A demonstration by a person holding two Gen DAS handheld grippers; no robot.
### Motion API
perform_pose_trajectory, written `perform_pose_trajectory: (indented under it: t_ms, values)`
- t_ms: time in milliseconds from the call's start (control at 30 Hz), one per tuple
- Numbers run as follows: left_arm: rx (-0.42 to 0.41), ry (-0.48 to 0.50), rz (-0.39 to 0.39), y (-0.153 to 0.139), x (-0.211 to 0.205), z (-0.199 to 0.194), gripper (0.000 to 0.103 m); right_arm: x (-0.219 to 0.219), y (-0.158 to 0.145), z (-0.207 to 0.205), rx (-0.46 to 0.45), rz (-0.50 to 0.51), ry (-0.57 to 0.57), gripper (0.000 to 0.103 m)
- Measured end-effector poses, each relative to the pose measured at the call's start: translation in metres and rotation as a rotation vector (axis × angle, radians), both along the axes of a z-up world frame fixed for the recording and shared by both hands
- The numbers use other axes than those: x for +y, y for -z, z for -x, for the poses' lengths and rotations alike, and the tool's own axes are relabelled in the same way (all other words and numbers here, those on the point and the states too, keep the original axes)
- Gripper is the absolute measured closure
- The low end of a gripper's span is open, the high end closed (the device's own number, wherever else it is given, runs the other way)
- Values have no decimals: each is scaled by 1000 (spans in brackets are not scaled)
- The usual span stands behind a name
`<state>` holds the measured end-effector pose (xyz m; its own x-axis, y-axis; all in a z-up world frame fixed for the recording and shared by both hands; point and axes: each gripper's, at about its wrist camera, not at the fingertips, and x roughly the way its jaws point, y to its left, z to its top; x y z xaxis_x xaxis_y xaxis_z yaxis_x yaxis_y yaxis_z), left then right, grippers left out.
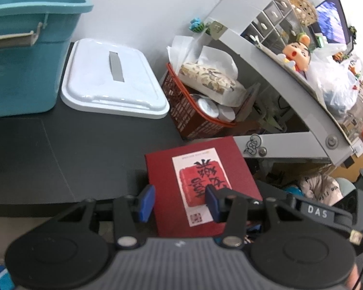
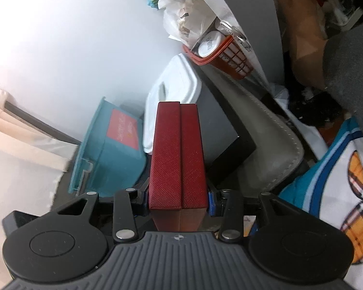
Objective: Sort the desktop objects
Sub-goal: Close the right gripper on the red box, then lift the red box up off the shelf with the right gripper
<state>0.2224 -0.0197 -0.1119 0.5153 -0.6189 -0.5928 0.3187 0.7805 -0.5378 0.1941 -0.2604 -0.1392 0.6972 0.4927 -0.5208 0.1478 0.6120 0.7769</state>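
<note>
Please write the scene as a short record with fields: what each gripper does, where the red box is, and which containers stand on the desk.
left gripper: jaws open, over the red box
right gripper: jaws shut on the red box, gripping its two broad faces
containers: teal bin, red basket
white lid: flat on the black desk, between bin and basket

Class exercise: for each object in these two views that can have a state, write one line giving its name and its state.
Red box: closed, gripped across its edge.
Right gripper: shut on the red box.
Left gripper: open, fingers over the red box, not gripping it.
Teal bin: open, lid off.
White lid: lying flat on the black desk beside the bin.
Red basket: full.
</note>
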Motion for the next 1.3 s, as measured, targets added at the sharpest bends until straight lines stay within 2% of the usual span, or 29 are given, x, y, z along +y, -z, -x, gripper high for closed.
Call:
perform_pose_trajectory:
  t_ms: [167,367,667,900,1033,1300]
  values:
    - [-11,-3,0,-1,5,3,54,11,-8,2,37,29,38,59]
    - [-26,-38,7,-8,23,5,54,29,-21,-5,27,71,50,59]
    - [-76,-78,-29,-23,39,-2,54,57,-48,-22,38,215,0,59]
    - [-71,-102,-72,-18,38,-8,54,70,-61,-29,76,308,-41,59]
    - [-81,-108,-95,-19,39,-7,54,75,-66,-34,86,322,-55,59]
    - [-86,-148,-128,-19,46,-7,54,73,-82,-47,42,337,-37,59]
